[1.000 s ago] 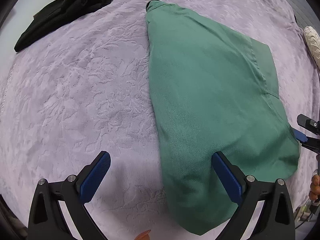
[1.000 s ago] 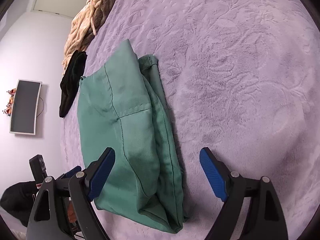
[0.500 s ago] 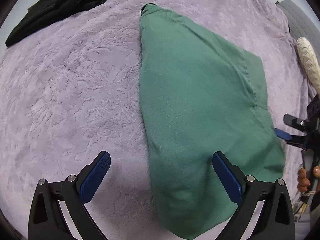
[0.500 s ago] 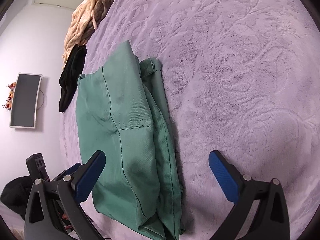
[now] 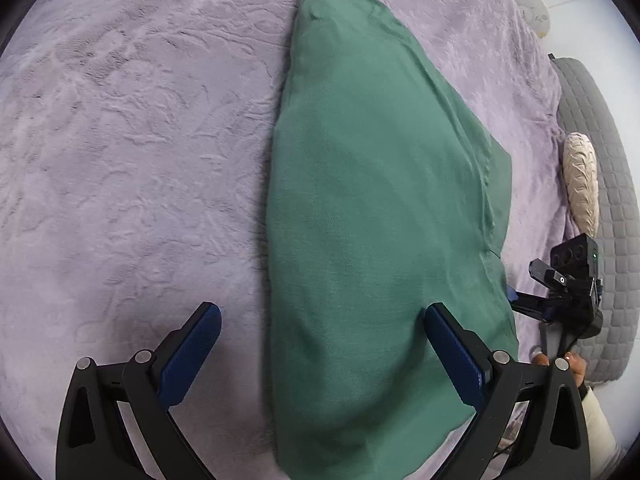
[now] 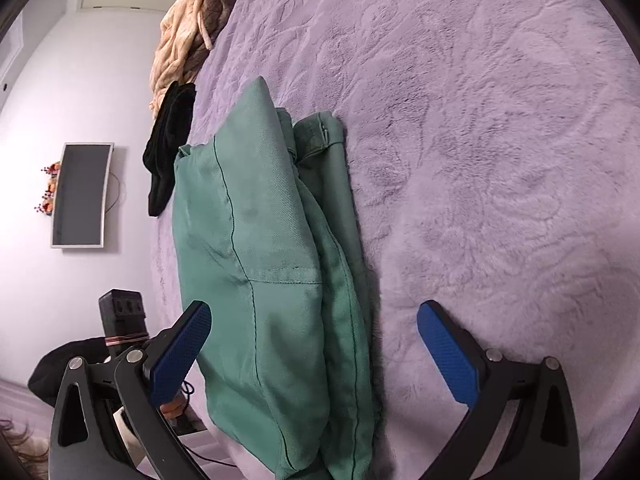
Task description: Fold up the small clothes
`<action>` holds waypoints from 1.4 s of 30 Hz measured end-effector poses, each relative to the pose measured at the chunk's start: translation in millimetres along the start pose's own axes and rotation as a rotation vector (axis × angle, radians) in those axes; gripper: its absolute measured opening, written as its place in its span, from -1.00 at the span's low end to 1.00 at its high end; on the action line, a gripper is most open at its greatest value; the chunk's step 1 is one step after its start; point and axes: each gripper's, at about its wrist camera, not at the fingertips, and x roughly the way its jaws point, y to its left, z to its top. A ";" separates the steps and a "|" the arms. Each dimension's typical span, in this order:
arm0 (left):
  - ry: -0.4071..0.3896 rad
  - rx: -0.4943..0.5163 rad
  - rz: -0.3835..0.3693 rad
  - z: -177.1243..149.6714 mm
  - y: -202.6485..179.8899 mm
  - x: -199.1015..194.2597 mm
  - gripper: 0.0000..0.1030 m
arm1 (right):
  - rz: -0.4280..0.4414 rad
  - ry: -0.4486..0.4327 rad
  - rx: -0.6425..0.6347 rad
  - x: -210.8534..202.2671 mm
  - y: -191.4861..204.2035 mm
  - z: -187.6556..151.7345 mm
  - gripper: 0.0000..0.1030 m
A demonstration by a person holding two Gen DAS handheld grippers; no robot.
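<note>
A green garment [image 5: 380, 208] lies folded lengthwise on the purple bedspread [image 5: 132, 152]. It also shows in the right wrist view [image 6: 264, 264], with stacked layers and a seam. My left gripper [image 5: 320, 352] is open and empty, with its right finger over the garment's near end and its left finger over the blanket. My right gripper [image 6: 314, 348] is open and empty, straddling the garment's near right edge. The right gripper also shows in the left wrist view [image 5: 560, 296], beside the garment's right edge.
A black garment [image 6: 170, 140] and a beige knit pile [image 6: 188, 24] lie at the far side of the bed. A grey quilted cushion [image 5: 600, 184] and a cream pillow [image 5: 580, 184] are at the bed's right. A wall screen [image 6: 82, 194] hangs beyond.
Both grippers stayed open. The left view swung left and forward along the garment, so the black garment left its frame. The right gripper drew nearer to the garment's near end.
</note>
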 end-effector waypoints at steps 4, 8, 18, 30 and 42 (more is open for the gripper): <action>0.032 0.055 -0.004 3.5 -17.0 24.5 0.98 | 0.061 0.043 -0.019 18.6 6.8 10.7 0.99; 0.032 0.099 0.040 4.2 -30.5 39.2 0.98 | 0.075 0.083 -0.053 44.1 16.4 20.7 1.00; 0.019 0.118 0.077 6.7 -41.7 45.6 0.97 | 0.058 0.055 -0.030 54.7 21.5 22.5 1.00; -0.052 0.143 -0.019 1.3 -41.7 -3.9 0.02 | 0.213 -0.009 0.086 35.7 34.6 1.2 -0.41; -0.088 0.205 -0.098 -34.3 -12.7 -96.3 -0.01 | 0.321 -0.050 0.064 33.7 110.0 -64.8 -0.40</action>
